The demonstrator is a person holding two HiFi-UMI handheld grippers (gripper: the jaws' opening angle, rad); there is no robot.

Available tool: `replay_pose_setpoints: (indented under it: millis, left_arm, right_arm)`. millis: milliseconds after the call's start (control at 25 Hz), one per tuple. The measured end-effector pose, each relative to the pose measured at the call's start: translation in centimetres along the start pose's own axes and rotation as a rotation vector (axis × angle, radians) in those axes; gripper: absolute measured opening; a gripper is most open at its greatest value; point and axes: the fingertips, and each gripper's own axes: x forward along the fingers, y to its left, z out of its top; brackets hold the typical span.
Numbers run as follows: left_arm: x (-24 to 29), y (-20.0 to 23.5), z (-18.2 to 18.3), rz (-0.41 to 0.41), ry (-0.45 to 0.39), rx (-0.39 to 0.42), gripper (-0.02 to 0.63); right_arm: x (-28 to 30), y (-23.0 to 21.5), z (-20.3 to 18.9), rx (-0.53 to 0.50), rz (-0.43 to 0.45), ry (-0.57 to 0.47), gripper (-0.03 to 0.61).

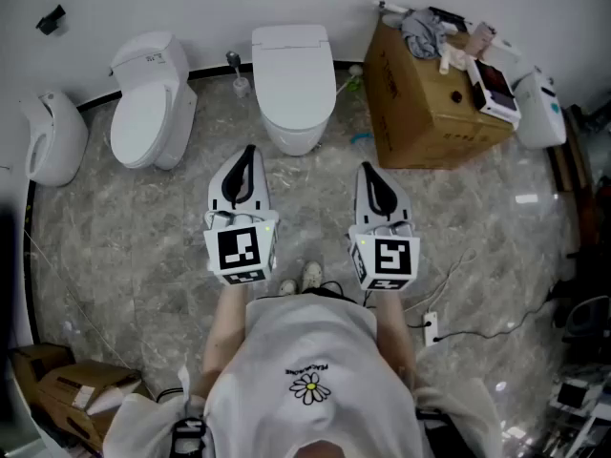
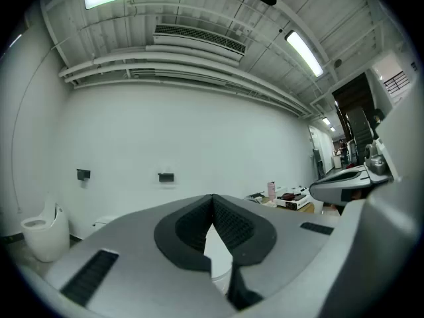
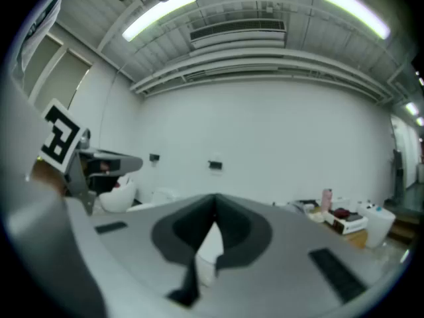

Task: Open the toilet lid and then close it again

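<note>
A white toilet [image 1: 292,86] with its lid down stands against the far wall, straight ahead of me. My left gripper [image 1: 247,151] is held level a short way in front of its bowl, jaws shut and empty. My right gripper [image 1: 368,170] hovers to the right of it at about the same distance, also shut with nothing between its jaws. In the left gripper view my left gripper [image 2: 212,199] has its tips together, and a sliver of the white toilet [image 2: 218,257] shows through the gap behind them. The right gripper view shows my right gripper [image 3: 214,216] the same way.
A second white toilet [image 1: 148,103] stands to the left, with a white urinal-like fixture [image 1: 50,136] beyond it. A cardboard box [image 1: 430,98] loaded with clutter sits right of the toilet. A cable and power strip [image 1: 431,327] lie on the marble floor at my right.
</note>
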Motion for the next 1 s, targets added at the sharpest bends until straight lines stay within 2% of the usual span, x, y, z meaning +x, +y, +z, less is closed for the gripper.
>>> replay_pose_setpoints:
  millis: [440, 600, 720, 1000]
  left_arm:
    - [0.7, -1.3, -0.4, -0.006, 0.01, 0.001, 0.025]
    - [0.9, -1.9, -0.8, -0.005, 0.018, 0.003, 0.025]
    - [1.3, -2.1, -1.0, 0.005, 0.023, 0.002, 0.025]
    - [2.1, -2.8, -1.4, 0.041, 0.024, 0.019, 0.025]
  right_arm:
    - [0.1, -1.4, -0.4, -0.001, 0.007, 0.002, 0.029]
    - [0.2, -2.0, -0.6, 0.034, 0.025, -0.023, 0.029]
    - [0.3, -2.8, -1.0, 0.07, 0.027, -0.025, 0.029]
    - [0.6, -4.5, -2.3, 0.079, 0.054, -0.017, 0.029]
